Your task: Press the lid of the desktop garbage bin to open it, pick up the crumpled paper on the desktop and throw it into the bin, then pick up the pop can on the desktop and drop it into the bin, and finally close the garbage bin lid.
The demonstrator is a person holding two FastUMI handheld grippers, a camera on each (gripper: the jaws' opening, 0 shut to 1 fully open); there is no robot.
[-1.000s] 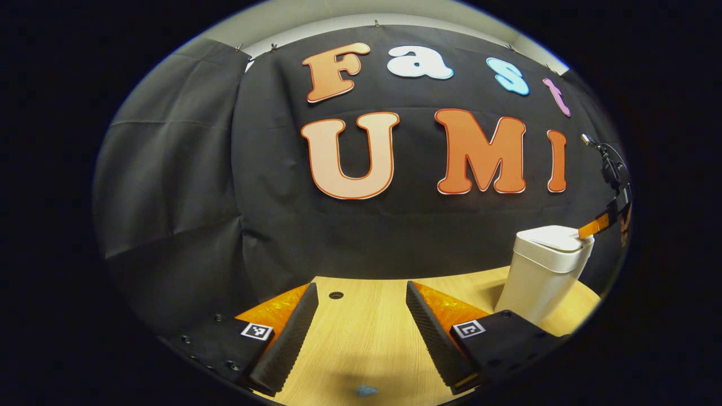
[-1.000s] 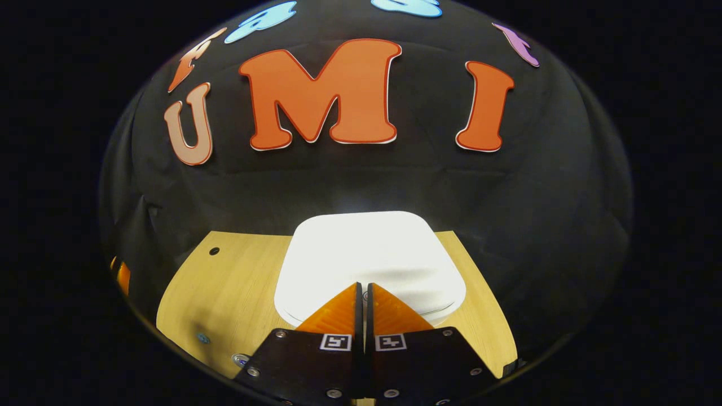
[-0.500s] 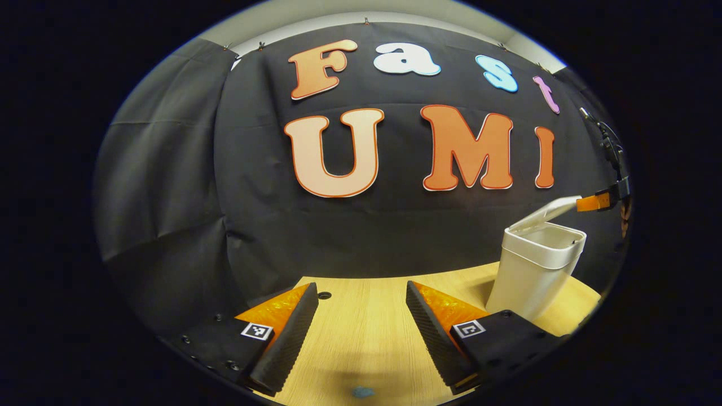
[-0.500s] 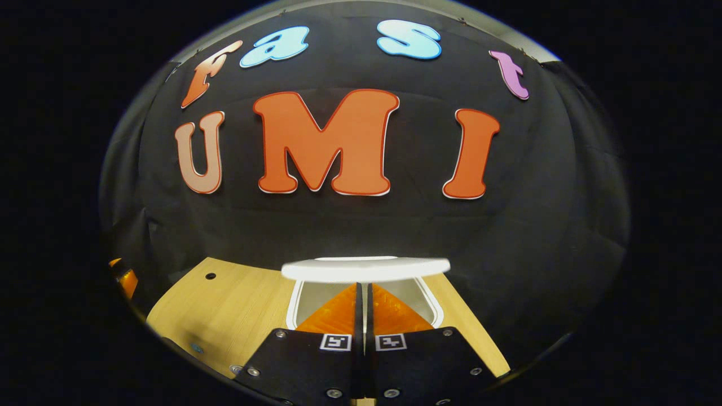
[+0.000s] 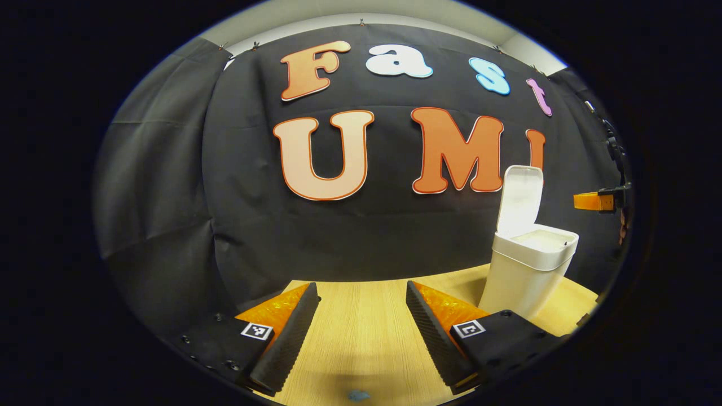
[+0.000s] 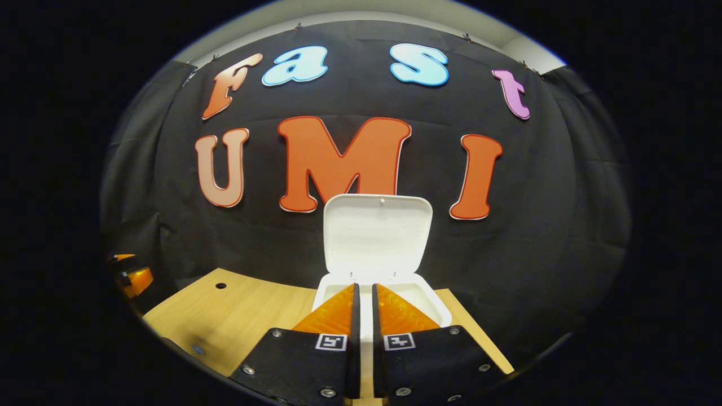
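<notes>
The bin (image 5: 527, 270) stands on the wooden table (image 5: 361, 332), off to the right in the left gripper view, and its lid (image 5: 520, 197) is up, standing nearly upright at the back of the rim. The left gripper (image 5: 361, 316) hangs low over bare tabletop well to the side of the bin, its jaws wide apart with nothing between them. A small blue speck (image 5: 359, 396) sits on the table at the very bottom edge, cut off and too small to name. At the far right edge the right gripper (image 5: 589, 201) pokes in as a tip, its body mostly lost in the dark rim, clear of the lid.

In the right gripper view, the right gripper (image 6: 364, 293) sits just in front of the bin (image 6: 434, 299), jaws nearly together with only a thin slit and gripping nothing. The lid (image 6: 377, 234) faces the camera, its inner side showing. The fingers hide much of the bin's opening, so what lies inside cannot be made out. A small hole (image 6: 220, 286) marks the table (image 6: 237, 316) at left.
</notes>
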